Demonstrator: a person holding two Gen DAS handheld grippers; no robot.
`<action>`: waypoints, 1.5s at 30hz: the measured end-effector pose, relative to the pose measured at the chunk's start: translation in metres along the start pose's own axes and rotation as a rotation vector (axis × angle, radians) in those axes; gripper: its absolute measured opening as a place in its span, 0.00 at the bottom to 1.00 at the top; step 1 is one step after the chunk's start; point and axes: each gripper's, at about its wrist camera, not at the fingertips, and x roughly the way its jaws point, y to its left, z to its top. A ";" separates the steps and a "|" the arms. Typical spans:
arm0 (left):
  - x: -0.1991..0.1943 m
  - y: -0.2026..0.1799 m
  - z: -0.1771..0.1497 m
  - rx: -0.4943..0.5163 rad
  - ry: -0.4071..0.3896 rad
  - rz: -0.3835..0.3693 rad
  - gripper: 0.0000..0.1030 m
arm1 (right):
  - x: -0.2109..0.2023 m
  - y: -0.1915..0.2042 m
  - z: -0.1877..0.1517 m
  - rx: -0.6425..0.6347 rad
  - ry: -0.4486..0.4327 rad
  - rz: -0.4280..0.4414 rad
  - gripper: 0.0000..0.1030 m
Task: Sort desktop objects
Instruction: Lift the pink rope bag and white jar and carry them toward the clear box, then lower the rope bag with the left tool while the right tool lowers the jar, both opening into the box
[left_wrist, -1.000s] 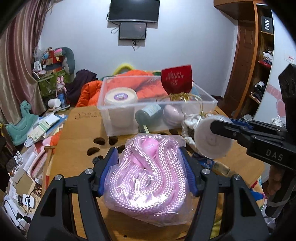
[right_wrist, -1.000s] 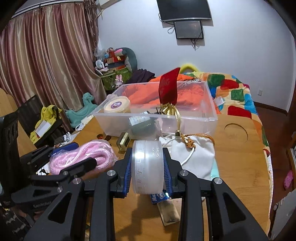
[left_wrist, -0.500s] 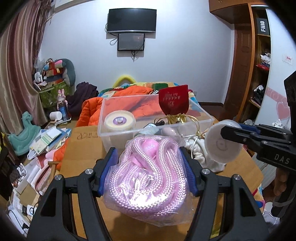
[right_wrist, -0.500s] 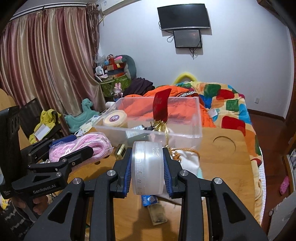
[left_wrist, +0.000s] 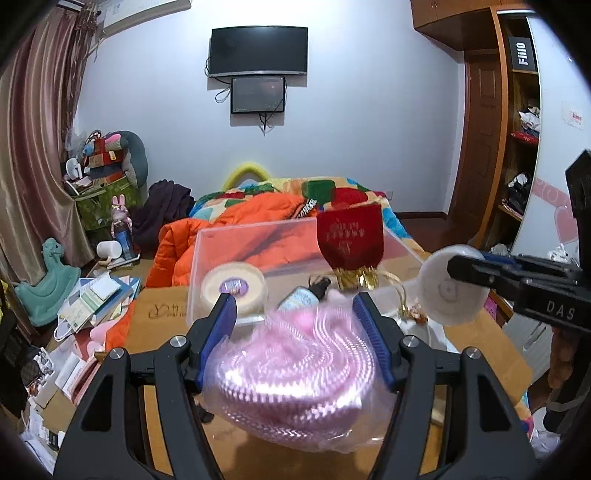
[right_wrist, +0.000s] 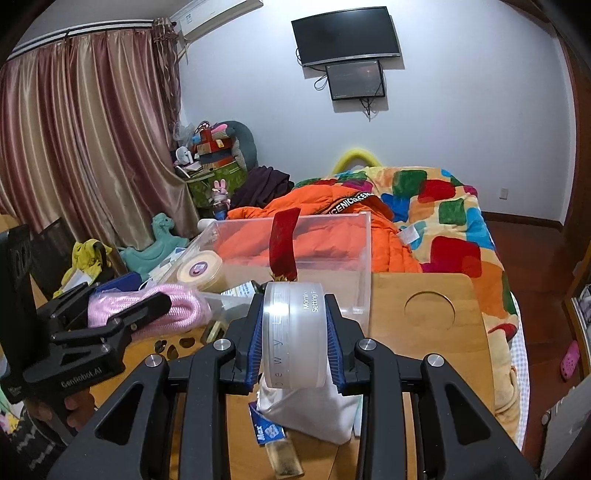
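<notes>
A bagged pink rope (left_wrist: 295, 373) is pinched in the left hand-held gripper (left_wrist: 293, 341) and a white round jar (right_wrist: 295, 332) in the right hand-held gripper (right_wrist: 295, 334), both carried above the wooden surface (right_wrist: 436, 347) toward the clear plastic bin (right_wrist: 354, 236); what is called for next, it is judged, is clearing the near wall and releasing each inside. Compared with a second ago, both loads are seen raised higher and nearer the bin, grips unchanged
</notes>
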 end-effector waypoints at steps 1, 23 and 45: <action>0.001 0.001 0.003 -0.001 -0.007 0.001 0.63 | 0.001 -0.001 0.001 0.000 -0.001 0.004 0.26; 0.049 0.014 0.031 -0.020 0.015 -0.024 0.61 | 0.024 -0.016 0.033 0.017 -0.008 0.034 0.26; 0.132 0.029 0.061 -0.042 0.196 -0.046 0.55 | 0.075 -0.035 0.041 0.036 0.060 0.023 0.26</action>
